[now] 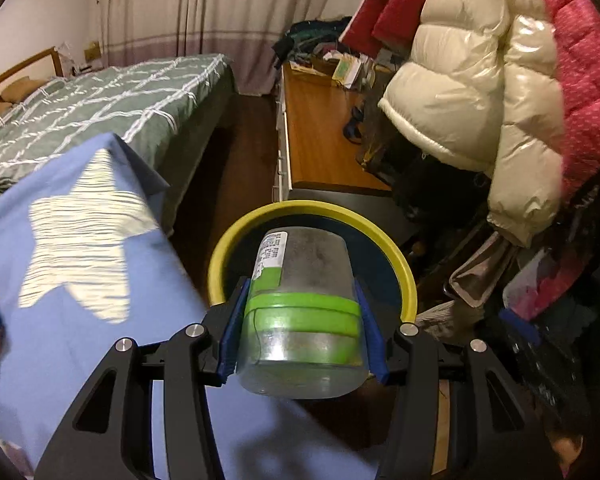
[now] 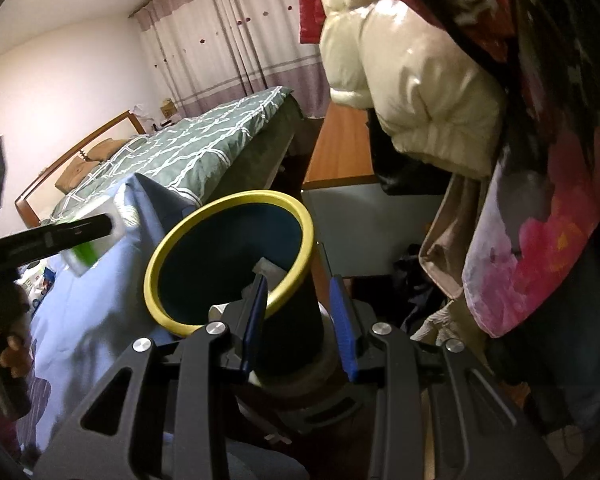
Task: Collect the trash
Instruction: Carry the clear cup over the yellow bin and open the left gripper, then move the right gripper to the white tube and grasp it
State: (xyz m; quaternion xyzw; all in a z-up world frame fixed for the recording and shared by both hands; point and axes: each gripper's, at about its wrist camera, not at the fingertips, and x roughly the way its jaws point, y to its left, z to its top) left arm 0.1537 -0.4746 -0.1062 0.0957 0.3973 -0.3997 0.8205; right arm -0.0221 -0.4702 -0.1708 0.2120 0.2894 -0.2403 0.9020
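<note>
Trash in this scene is the plastic cup [image 1: 300, 304], a clear tumbler with green bands and a printed label, and it sits clamped in the left gripper [image 1: 300, 336]. Ordered by size, the room comes first: the bed [image 1: 100, 108] with its green checked cover stretches toward 10 o'clock in the left wrist view, and a blue cloth with a pale star [image 1: 76, 240] lies at 9 o'clock, draped over something whose form is hidden. Puffy coats [image 1: 480, 92] hang at 2 o'clock above a wooden table [image 1: 320, 136] strewn with papers.

Next in size is the bin [image 2: 228, 256], dark inside with a yellow rim. The right gripper [image 2: 300, 312] holds it: one blue pad reaches inside the rim, the other presses the outer wall, so the jaws are closed onto the wall and the mouth tips toward 11 o'clock. Something pale lies inside, too dim to name.

Smallest is the cup. The left jaws are spread about as wide as the cup and pinch its banded middle from 9 and 3 o'clock. Its long axis runs straight ahead along the fingers, toward 12 o'clock, and it points at the yellow rim, which frames it from behind in the left wrist view. In the right wrist view the cup appears at 9 o'clock, apart from the rim and higher, so it probably still has to travel over the opening before release.
</note>
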